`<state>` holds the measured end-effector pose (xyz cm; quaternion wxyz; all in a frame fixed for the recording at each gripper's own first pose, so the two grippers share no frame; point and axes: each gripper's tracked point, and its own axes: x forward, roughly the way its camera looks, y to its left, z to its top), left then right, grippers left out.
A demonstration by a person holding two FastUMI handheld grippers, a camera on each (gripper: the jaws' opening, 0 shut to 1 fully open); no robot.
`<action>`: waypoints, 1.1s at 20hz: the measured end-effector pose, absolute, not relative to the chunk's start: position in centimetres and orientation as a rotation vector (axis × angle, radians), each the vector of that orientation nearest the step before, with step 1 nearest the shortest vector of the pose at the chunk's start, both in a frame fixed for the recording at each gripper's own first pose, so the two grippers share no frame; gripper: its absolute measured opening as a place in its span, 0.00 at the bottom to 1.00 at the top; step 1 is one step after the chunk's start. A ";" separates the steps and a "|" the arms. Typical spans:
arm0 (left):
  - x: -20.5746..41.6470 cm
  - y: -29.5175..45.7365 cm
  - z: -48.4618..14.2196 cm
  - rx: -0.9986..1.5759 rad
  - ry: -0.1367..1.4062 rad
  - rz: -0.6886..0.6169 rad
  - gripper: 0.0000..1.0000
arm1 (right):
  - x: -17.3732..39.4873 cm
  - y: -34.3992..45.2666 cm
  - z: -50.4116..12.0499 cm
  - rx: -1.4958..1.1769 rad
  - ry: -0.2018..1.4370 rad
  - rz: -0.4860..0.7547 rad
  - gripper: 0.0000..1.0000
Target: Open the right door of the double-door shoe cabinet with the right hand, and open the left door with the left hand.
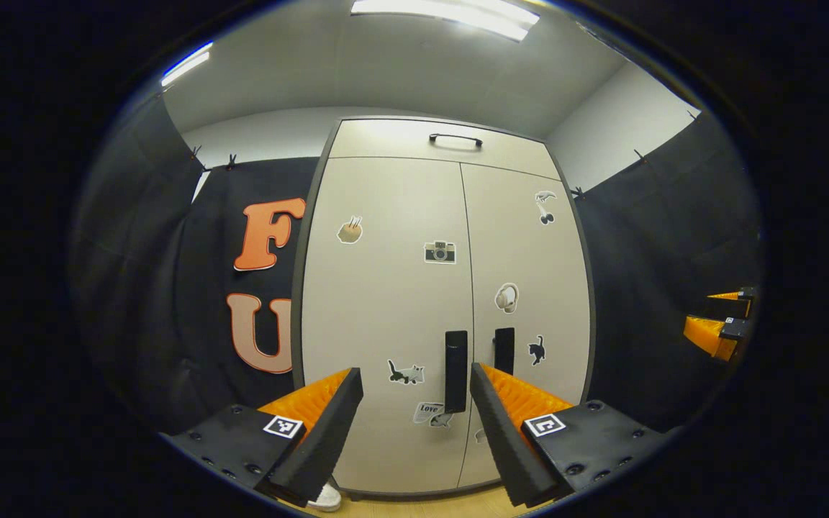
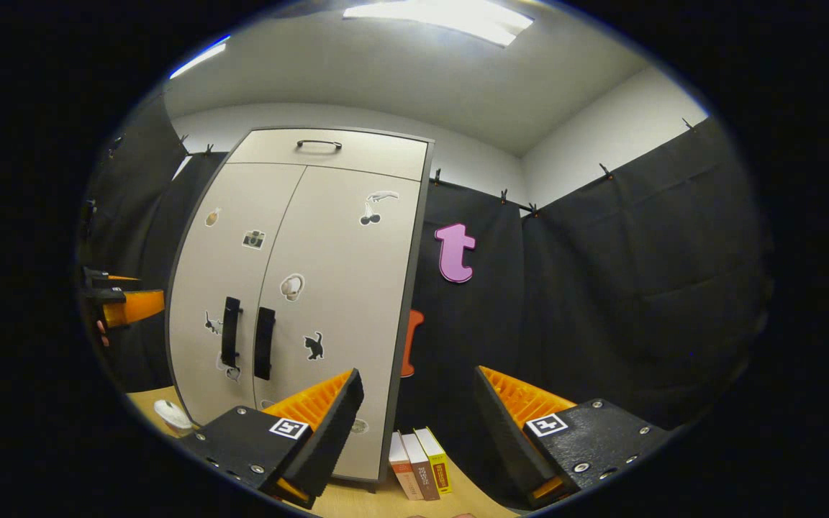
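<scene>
My shoe cabinet point(image 1: 386, 288) stands ahead, pale grey, both doors closed and dotted with stickers, 2 dark upright handles point(image 1: 455, 370) flanking the centre seam. My left claw point(image 1: 414, 392) and right claw point(image 2: 414, 392) are spread, holding nothing.

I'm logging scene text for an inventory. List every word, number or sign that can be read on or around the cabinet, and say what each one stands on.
"Love": on a sticker low on the left door, beside its handle.
Book spines on the floor by the cabinet's corner: print too small to read.
Other door stickers: pictures, no words.
</scene>
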<state>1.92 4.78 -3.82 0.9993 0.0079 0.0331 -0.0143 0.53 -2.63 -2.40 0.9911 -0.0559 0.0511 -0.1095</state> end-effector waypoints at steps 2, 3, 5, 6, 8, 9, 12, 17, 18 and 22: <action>2.6 5.1 -4.6 -0.008 0.073 -0.051 0.95 | 0.2 -2.9 -2.3 -0.136 0.108 -0.264 0.94; 3.0 5.4 -4.9 -0.007 0.079 -0.057 0.96 | 0.1 -3.1 -2.0 -0.149 0.105 -0.285 0.94; 3.5 5.4 -5.3 -0.008 0.085 -0.078 0.96 | -0.4 -3.2 -1.3 -0.164 0.097 -0.318 0.94; 3.6 5.3 -5.4 -0.018 0.085 -0.088 0.96 | -0.7 -3.3 -1.0 -0.169 0.095 -0.333 0.94; 3.8 5.1 -5.4 -0.065 0.099 -0.113 0.96 | -1.0 -3.3 -0.7 -0.174 0.093 -0.353 0.94; 3.9 5.4 -5.3 -0.087 0.103 -0.112 0.96 | -1.1 -3.4 -0.4 -0.176 0.091 -0.358 0.94; 4.2 7.3 -4.6 -0.121 0.111 -0.067 0.98 | -0.8 -3.0 0.5 -0.166 0.070 -0.347 0.94; 2.9 10.1 -2.5 -0.109 0.081 0.027 0.96 | 0.6 -1.7 1.1 -0.174 0.051 -0.266 0.94; 2.7 10.5 -1.9 -0.098 0.077 0.038 0.96 | 0.8 -1.1 1.2 -0.164 0.055 -0.240 0.94; 2.0 10.9 0.3 -0.060 0.068 0.058 0.96 | 1.9 0.3 2.1 -0.116 0.053 -0.191 0.94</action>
